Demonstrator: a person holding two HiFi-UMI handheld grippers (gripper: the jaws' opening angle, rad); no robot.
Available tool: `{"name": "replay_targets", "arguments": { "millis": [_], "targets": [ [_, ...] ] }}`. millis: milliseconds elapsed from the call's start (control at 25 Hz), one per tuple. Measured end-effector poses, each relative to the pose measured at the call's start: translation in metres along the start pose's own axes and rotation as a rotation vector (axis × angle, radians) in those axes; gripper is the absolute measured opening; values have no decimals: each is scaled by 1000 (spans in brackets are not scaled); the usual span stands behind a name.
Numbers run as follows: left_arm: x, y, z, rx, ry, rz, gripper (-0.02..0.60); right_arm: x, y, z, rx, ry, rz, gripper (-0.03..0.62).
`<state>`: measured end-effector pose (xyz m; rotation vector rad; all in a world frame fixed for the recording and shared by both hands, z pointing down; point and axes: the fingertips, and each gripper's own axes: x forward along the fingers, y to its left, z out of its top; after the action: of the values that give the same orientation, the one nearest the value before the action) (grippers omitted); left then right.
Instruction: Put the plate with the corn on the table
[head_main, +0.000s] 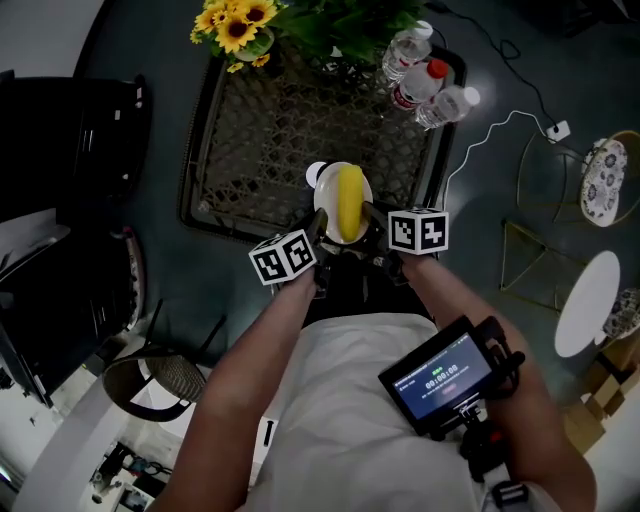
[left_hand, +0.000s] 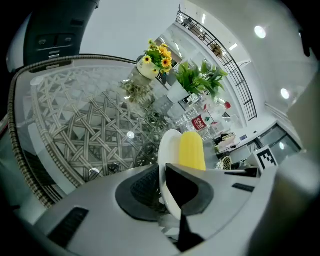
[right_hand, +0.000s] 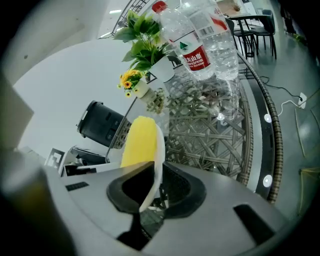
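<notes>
While the plate (head_main: 326, 195) hangs between both tools, the head view places it over the near edge of the bench (head_main: 270, 130), with the corn (head_main: 349, 203) lying lengthwise on it. The left tool (head_main: 318, 228) holds the plate's near-left rim and the right tool (head_main: 368, 222) its near-right rim. Water bottles (head_main: 425, 75) and sunflowers (head_main: 232, 22) stand at the far end, well apart from the plate.

Left gripper view: the left tool (left_hand: 167, 192) is clamped on the plate (left_hand: 169, 150) rim, one pad above it and one below. The corn (left_hand: 191, 150) sits just past the pads. The woven pattern under the glass top of the bench (left_hand: 85, 125) shows beyond the plate.

Right gripper view: the right tool (right_hand: 152, 187) is likewise closed on the opposite rim of the plate (right_hand: 159, 155), with the corn (right_hand: 139, 142) beside it and the bottles (right_hand: 200, 40) further on.

Progress (judgement): the plate is grasped and carried to the bench. No view settles whether its base touches the glass, though it looks raised. What is left is lowering it flat, clear of the edge, and then opening both tools.
</notes>
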<state>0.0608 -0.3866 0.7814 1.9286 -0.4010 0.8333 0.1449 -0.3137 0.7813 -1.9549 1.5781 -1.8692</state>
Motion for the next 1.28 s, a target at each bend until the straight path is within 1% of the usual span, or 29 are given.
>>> {"name": "replay_targets", "arguments": {
  "millis": [120,280,560,960,1160,1280],
  "targets": [
    [6,5,7,-13,-10,14,46,10,1,8,2,-12,22,51],
    [12,11,19,-19,-28,33,46,22,-1,21,-2,-21,17,51],
    [21,21,42,7,-45,64,46,41,2,40,-20,-29,22,51],
    [35,29,63,0,-74,60,46,60,2,59,-42,-32,7,51],
    [39,36,72,22,-87,82,46,67,4,69,-72,-33,-13,51],
    [40,35,75,35,-93,78,46,70,4,71,-95,-29,-34,51]
  ]
}}
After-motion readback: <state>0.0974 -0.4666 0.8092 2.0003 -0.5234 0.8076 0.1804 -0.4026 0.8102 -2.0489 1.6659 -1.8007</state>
